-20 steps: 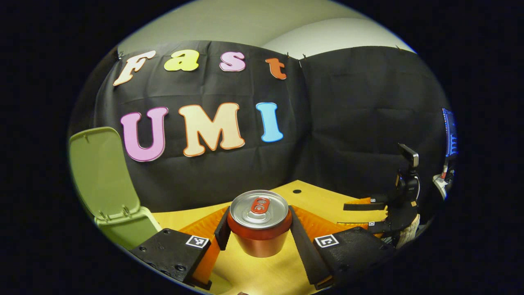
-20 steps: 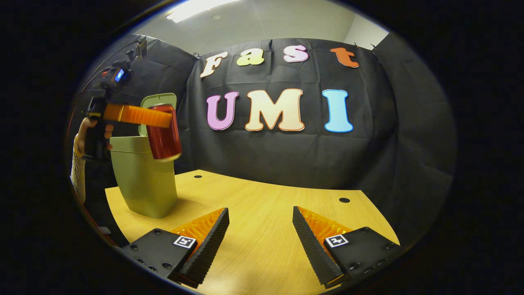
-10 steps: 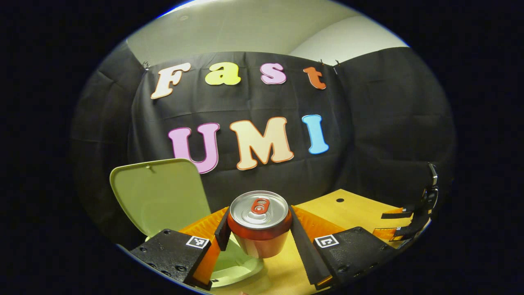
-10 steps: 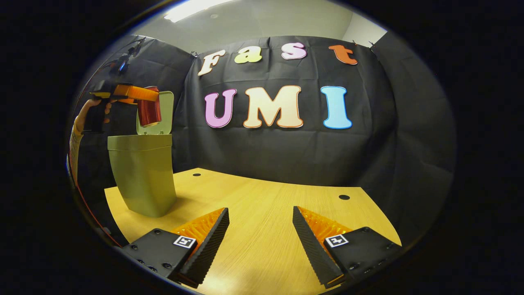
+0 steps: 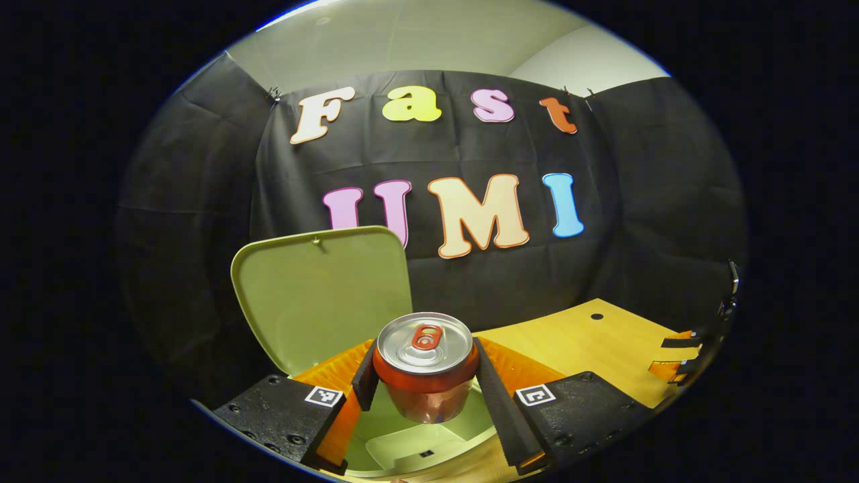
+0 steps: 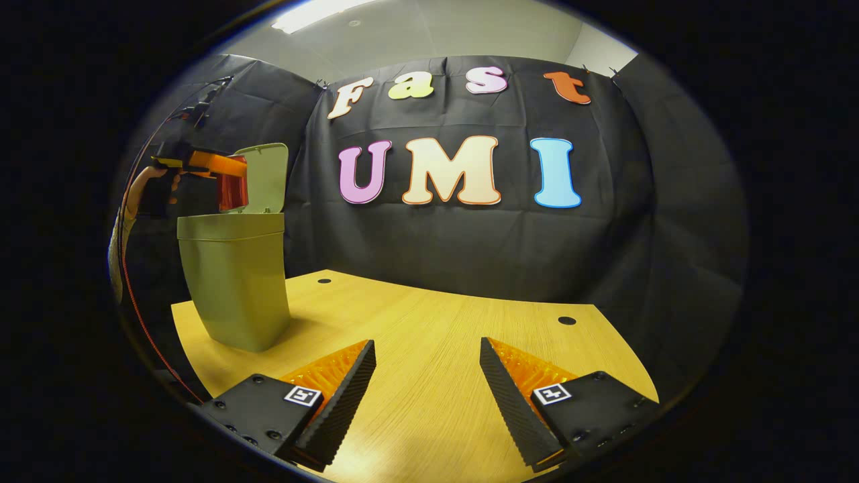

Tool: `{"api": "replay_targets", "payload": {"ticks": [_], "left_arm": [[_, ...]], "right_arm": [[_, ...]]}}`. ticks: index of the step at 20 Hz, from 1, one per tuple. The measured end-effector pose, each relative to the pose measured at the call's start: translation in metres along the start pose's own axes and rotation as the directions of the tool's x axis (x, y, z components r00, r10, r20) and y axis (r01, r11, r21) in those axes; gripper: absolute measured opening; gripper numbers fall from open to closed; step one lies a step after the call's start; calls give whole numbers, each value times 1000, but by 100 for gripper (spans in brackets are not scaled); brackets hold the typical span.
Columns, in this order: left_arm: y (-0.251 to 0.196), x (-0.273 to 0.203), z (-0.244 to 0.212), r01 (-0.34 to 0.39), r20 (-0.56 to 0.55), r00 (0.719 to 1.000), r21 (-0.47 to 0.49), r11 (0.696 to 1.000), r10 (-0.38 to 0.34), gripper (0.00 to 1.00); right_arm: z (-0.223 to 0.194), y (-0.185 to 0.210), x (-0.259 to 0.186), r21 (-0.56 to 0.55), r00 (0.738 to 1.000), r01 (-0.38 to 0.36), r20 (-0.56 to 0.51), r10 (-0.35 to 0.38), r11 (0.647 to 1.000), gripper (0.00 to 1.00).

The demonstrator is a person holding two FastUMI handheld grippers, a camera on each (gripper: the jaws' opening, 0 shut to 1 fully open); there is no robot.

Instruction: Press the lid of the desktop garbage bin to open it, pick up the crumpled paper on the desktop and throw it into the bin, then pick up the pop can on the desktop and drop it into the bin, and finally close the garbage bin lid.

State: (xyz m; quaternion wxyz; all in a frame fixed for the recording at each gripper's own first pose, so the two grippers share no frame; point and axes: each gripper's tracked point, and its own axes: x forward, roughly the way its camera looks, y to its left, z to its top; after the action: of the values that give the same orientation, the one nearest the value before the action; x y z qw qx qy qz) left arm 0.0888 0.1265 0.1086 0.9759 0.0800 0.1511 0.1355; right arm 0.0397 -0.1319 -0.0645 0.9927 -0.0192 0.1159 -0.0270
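The desk (image 6: 436, 349), a broad sheet of pale wood, runs out to the black cloth wall (image 6: 470, 248), and near its far left edge stands the green bin (image 6: 235, 282), upright, its lid (image 6: 265, 176) swung up and open behind the mouth. Over in the left gripper view the lid (image 5: 322, 295) rises just behind the grip and the bin's open mouth (image 5: 416, 446) sits right underneath. The left gripper (image 5: 424, 376) has the red can (image 5: 424, 365) clamped by both fingers, upright, silver top and tab showing, hanging directly over that opening. From the right gripper view the can (image 6: 233, 191) is up above the bin's rim, held there by a hand (image 6: 151, 191) at the frame's left. The right gripper (image 6: 427, 376) hovers low over the desk, fingers spread wide, nothing between them.
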Motion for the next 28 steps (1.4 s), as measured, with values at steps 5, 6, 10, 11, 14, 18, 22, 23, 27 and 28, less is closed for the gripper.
{"api": "replay_targets", "payload": {"ticks": [5,6,10,11,14,18,22,23,27,28], "left_arm": [[14,2,-16,-31,-49,998,-16,999,30,80],[15,1,-15,-37,-45,998,-19,999,36,80],[17,-3,-8,-54,-28,998,0,999,54,92],[18,-4,-5,-59,-22,998,7,998,60,97],[23,-5,5,-86,-2,996,15,996,86,95],[28,-6,22,-100,11,995,-20,995,101,94],[41,-2,45,-145,17,989,-1,989,145,94],[43,-2,54,-159,34,987,3,987,159,94],[51,5,91,-204,99,975,29,979,200,99],[52,8,98,-213,111,972,39,976,208,94]], "right_arm": [[0,-2,-1,4,1000,2,1,-2,1000,98],[0,-1,-1,5,1000,2,0,-2,1000,99],[1,0,-1,4,1000,-6,0,6,1000,99],[2,2,-2,6,1000,-10,3,10,1000,99],[4,4,-3,3,1000,-14,8,14,1000,99],[10,8,-11,2,999,-25,25,25,1000,98],[15,10,-16,-1,998,-31,50,31,1000,98],[16,10,-16,0,998,-32,50,31,1000,98],[10,9,-13,5,999,-25,30,25,1000,98],[10,10,-12,4,999,-27,26,27,1000,100]]}}
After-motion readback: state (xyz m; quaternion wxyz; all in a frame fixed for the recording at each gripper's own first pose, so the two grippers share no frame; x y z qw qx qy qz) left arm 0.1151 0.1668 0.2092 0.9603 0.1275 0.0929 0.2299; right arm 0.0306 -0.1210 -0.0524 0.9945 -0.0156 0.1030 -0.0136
